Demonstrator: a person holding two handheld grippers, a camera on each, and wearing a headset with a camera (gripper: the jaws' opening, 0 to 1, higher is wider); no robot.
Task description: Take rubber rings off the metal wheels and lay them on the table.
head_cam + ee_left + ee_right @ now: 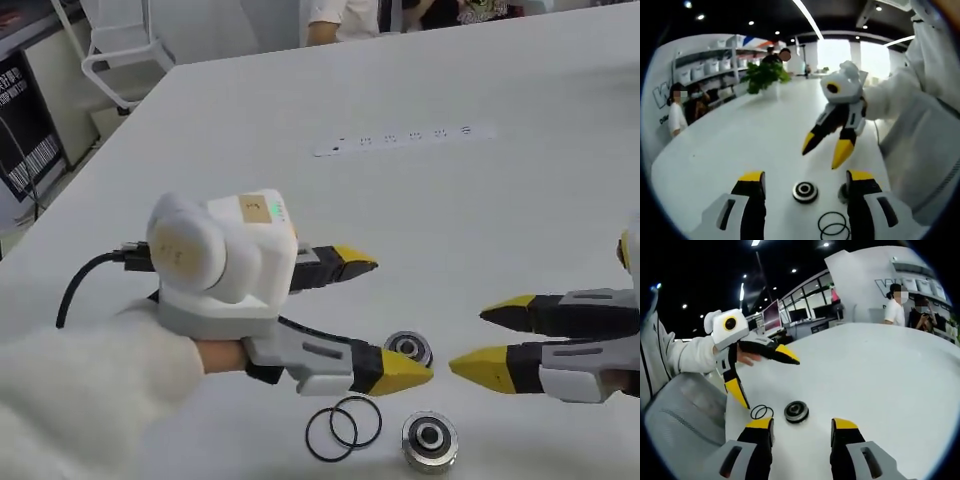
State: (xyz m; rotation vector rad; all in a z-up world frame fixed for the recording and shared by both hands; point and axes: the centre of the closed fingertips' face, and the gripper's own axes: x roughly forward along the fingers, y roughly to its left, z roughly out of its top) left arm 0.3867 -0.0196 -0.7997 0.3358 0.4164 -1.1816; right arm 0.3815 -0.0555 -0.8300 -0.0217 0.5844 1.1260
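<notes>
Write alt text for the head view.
Two handheld grippers, jaws open and yellow-tipped, point at each other above a white table: the left gripper from the left, the right gripper from the right. On the table beneath lie two overlapping black rubber rings, a near wheel beside them and a far wheel behind.

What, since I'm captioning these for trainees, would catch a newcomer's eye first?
Two yellow-tipped tools point at each other over the white table, the left tool and the right tool, both open. Near their tips lie two loose black rubber rings, beside one metal wheel and a second metal wheel.
</notes>
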